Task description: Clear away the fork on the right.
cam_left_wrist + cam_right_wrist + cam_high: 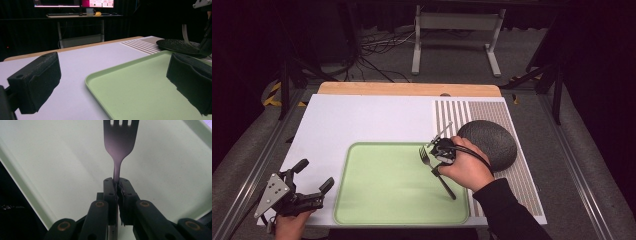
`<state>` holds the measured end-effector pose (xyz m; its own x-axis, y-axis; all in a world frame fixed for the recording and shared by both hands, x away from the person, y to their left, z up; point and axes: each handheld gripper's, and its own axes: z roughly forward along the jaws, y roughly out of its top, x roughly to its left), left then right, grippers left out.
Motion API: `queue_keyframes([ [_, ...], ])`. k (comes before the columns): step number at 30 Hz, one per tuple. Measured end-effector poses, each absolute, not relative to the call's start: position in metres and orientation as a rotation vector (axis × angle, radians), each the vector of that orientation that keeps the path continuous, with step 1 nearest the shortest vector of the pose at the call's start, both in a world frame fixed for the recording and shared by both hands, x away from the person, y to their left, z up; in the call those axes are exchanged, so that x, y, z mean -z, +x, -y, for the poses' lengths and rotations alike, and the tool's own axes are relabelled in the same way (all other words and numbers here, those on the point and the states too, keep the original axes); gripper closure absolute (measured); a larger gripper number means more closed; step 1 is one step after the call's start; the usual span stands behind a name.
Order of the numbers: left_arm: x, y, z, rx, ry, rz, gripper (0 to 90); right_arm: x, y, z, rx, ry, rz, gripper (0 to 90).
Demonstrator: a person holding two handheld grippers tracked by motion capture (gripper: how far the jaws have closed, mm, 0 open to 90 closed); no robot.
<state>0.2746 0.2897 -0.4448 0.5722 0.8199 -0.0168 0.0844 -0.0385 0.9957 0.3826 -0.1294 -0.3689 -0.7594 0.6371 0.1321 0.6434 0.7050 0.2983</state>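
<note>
Clamped in the right gripper [117, 188], a fork [120, 140] runs straight ahead of the closed jaws, tines outward, over the green tray [377, 200], while the left gripper [312, 177], jaws apart and empty, waits off the tray's near-left corner.

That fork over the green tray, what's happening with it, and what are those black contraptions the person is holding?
A person is working at a table with a two-jaw gripper in each hand. The right gripper is clamped on the fork, holding it by the neck over the green tray. The left gripper sits open near the tray's left edge with nothing between its jaws. A dark round bowl lies just past the right hand.
</note>
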Motion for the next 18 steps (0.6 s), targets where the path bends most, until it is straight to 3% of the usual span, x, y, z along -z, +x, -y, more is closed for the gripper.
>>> queue_keyframes([
  [18, 0.445, 0.274, -0.289, -0.712, 1.508, -0.804, 0.0, 0.395, 0.390, 0.138, 0.481, -1.239, 2.818, 85.0],
])
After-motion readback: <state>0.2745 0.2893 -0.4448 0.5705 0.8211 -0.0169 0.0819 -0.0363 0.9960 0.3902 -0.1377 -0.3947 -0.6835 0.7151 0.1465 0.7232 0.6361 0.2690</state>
